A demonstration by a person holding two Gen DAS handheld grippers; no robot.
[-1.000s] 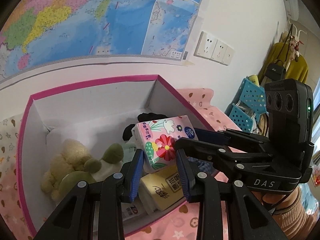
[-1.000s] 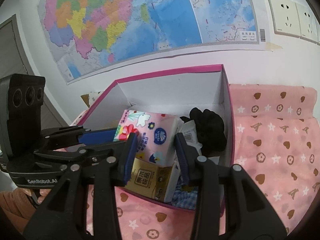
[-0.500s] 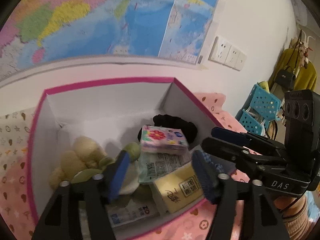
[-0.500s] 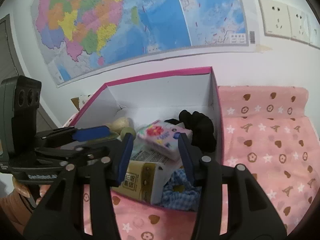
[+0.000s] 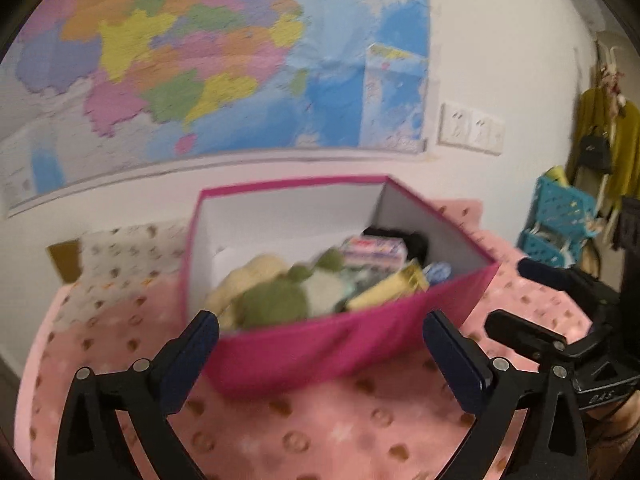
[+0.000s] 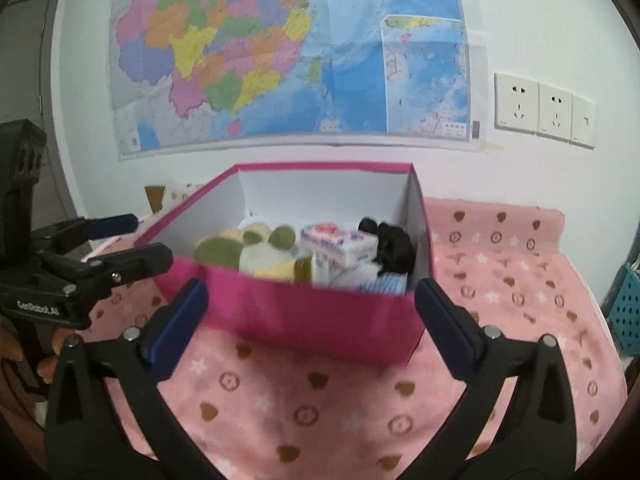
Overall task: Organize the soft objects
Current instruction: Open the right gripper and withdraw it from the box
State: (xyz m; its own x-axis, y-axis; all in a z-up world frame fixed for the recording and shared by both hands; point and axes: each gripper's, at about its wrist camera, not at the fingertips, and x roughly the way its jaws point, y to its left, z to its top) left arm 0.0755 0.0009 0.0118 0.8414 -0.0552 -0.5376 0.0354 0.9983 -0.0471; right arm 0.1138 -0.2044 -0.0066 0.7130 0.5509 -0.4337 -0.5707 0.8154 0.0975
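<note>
A magenta box (image 5: 320,344) (image 6: 320,320) with white inner walls stands on the pink patterned cloth. Inside lie a pink flowered tissue pack (image 5: 374,250) (image 6: 340,242), a green and cream plush toy (image 5: 276,296) (image 6: 244,250), a yellow tissue pack (image 5: 390,288), a black soft item (image 6: 392,248) and a blue checked cloth (image 6: 386,284). My left gripper (image 5: 322,354) is open and empty, in front of the box. My right gripper (image 6: 312,322) is open and empty, also in front of the box. Each gripper shows at the edge of the other's view.
A large map (image 6: 288,52) and wall sockets (image 6: 540,108) are on the wall behind the box. Blue plastic baskets (image 5: 560,220) and hanging clothes (image 5: 608,148) are at the right. The pink cloth (image 6: 500,300) spreads around the box.
Both grippers let go of the pink tissue pack, which now lies in the box. Both opened wide and pulled back from the box.
</note>
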